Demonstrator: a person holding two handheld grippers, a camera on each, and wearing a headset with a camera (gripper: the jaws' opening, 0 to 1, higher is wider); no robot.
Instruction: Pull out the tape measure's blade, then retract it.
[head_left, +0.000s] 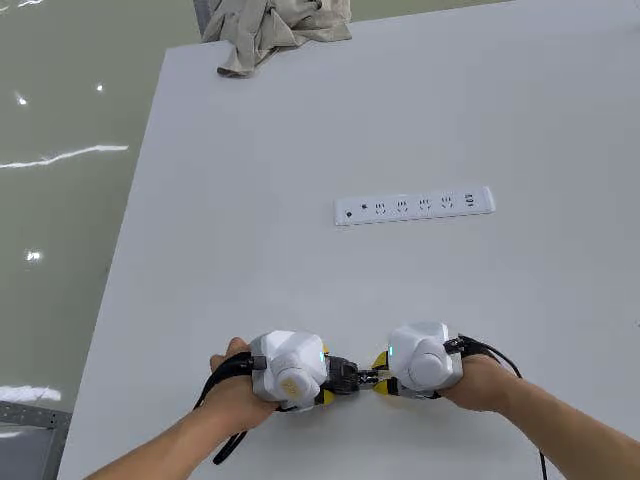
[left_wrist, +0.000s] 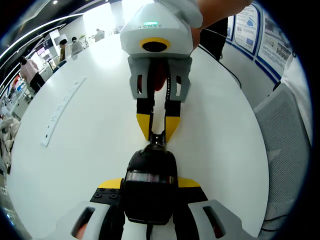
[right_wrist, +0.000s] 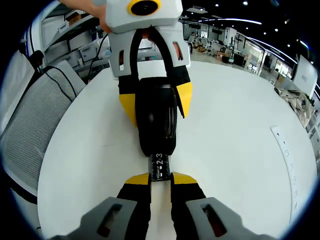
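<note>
1. Head view: both forearms reach in from the bottom edge. The left hand (head_left: 235, 395) and right hand (head_left: 482, 384) are low over the near side of the table (head_left: 300, 150), with their knuckles turned toward each other.
2. The left gripper (head_left: 330, 375) and right gripper (head_left: 380, 374) point tip to tip and nearly meet.
3. The tape (head_left: 347, 376) sits between them, just above the table near its front edge.
4. Left gripper view: the left gripper's yellow-tipped jaws are parted about as wide as the black case and clenched on its two sides.
5. Right gripper view: the right gripper's jaws are almost closed, pinching the blade (right_wrist: 159, 167) near its end. The printed numbers show just ahead of the tips.
6. A short stretch of blade runs straight from the case mouth to the right gripper.
7. A strip (head_left: 414, 206) lies well beyond the grippers at mid-table, and a cloth (head_left: 270, 30) lies at the far edge.
</note>
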